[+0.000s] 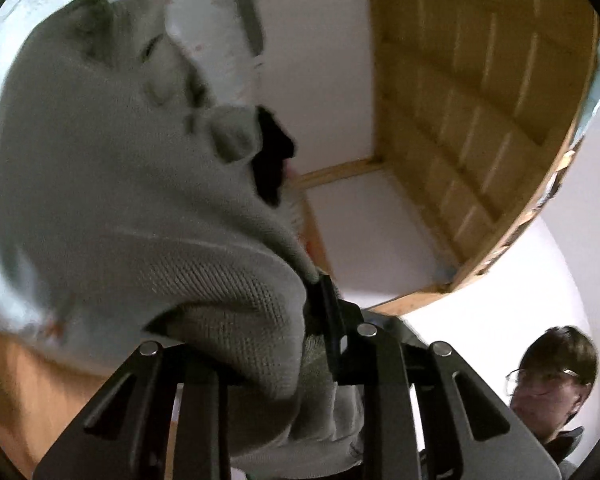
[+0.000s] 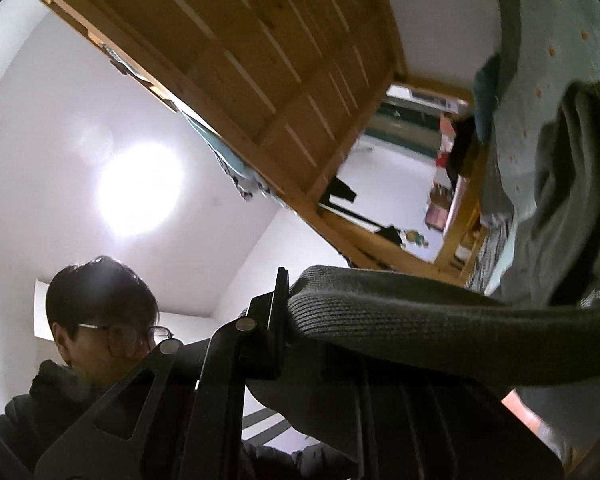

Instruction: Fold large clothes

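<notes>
A grey knit sweater [image 1: 132, 208] fills the left half of the left wrist view, lifted and hanging in folds. My left gripper [image 1: 324, 312] is shut on a fold of its ribbed edge, and the cloth drapes over the left finger. In the right wrist view the same grey knit sweater [image 2: 420, 320] stretches from the jaws off to the right. My right gripper [image 2: 288, 308] is shut on its ribbed edge, and the right finger is hidden under the cloth. Both cameras tilt upward.
The wooden slats of an upper bunk [image 1: 480, 100] [image 2: 260, 60] are overhead. A pale blue sheet with orange dots [image 2: 540, 80] lies behind the sweater. The person's face [image 1: 548, 388] [image 2: 100, 332] is close by. A ceiling light [image 2: 140, 192] glares.
</notes>
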Demonstrator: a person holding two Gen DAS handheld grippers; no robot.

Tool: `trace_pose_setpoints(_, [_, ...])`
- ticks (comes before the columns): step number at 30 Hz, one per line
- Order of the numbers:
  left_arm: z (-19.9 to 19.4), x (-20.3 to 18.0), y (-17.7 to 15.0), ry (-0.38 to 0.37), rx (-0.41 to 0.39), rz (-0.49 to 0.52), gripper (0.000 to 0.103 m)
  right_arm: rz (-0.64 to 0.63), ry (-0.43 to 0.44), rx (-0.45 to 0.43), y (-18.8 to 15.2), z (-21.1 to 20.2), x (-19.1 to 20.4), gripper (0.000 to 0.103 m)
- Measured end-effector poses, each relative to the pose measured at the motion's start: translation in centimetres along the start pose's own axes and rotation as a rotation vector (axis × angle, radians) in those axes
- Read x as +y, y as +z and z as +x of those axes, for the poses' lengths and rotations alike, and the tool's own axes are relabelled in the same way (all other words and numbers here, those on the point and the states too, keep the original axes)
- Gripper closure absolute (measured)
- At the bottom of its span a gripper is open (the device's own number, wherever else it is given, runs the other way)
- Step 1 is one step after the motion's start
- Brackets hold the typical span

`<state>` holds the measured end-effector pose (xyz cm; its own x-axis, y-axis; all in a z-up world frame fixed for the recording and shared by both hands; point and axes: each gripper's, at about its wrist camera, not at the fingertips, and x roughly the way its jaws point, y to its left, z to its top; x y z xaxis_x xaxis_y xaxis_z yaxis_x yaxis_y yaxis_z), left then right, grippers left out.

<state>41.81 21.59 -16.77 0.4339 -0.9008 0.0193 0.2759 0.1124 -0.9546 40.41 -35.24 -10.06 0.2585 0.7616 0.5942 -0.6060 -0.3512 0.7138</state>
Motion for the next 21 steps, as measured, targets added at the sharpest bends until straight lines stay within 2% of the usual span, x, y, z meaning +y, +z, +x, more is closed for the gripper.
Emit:
trace_pose_setpoints(3, [0.7, -1.5, 2.4, -0.038, 0.006, -0.004, 0.081, -0.037, 0.001, -0.031, 1.5, 0.8, 0.5, 0.091])
trace_pose_setpoints(6, [2.4, -1.8, 5.7, -0.042, 0.023, -0.039, 0.082, -0.050, -0.011, -0.091, 3.7, 1.4, 0.1, 0.091])
trace_pose_setpoints(8, [4.1, -1.5, 8.1, -0.011, 0.026, -0.060, 0.082, -0.043, -0.044, -0.157, 6.3, 1.9, -0.9, 0.091])
trace_pose_setpoints(10, [5.5, -0.5, 12.1, 0.032, 0.002, -0.130, 0.082, -0.015, -0.112, -0.232, 9.6, 2.4, -2.6, 0.091])
trace_pose_setpoints(11, [6.5, 0.3, 14.6, 0.079, -0.018, -0.177, 0.081, 0.023, -0.171, -0.289, 11.5, 2.4, -4.2, 0.091])
trace_pose_setpoints(13, [8.4, 2.4, 18.2, 0.189, -0.021, -0.260, 0.078, 0.143, -0.431, -0.424, 15.9, 2.2, -8.8, 0.089])
trace_pose_setpoints(14, [9.5, 4.0, 19.8, 0.259, -0.018, -0.309, 0.078, 0.177, -0.510, -0.444, 17.1, 2.1, -10.3, 0.089])
trace_pose_setpoints(15, [11.0, 6.5, 21.4, 0.355, -0.001, -0.361, 0.078, 0.228, -0.628, -0.453, 19.0, 1.9, -13.1, 0.088])
trace_pose_setpoints(16, [11.8, 8.6, 22.3, 0.397, 0.008, -0.416, 0.076, 0.271, -0.711, -0.455, 20.0, 1.6, -15.1, 0.083])
trace_pose_setpoints(17, [12.1, 10.1, 22.5, 0.370, -0.003, -0.450, 0.061, 0.307, -0.758, -0.453, 20.6, 1.4, -16.6, 0.072])
trace_pose_setpoints(18, [12.1, 11.6, 23.0, 0.298, -0.048, -0.480, 0.055, 0.317, -0.762, -0.454, 20.8, 1.2, -17.2, 0.030])
trace_pose_setpoints(19, [12.0, 12.0, 23.2, 0.262, -0.061, -0.476, 0.055, 0.310, -0.756, -0.469, 20.9, 1.0, -17.2, 0.002])
trace_pose_setpoints(20, [11.9, 12.2, 23.6, 0.213, -0.053, -0.469, 0.046, 0.282, -0.759, -0.487, 20.9, 0.7, -16.7, 0.003])
trace_pose_setpoints(21, [11.8, 12.3, 24.0, 0.129, -0.048, -0.458, 0.031, 0.254, -0.762, -0.467, 21.2, 0.5, -16.2, 0.003])
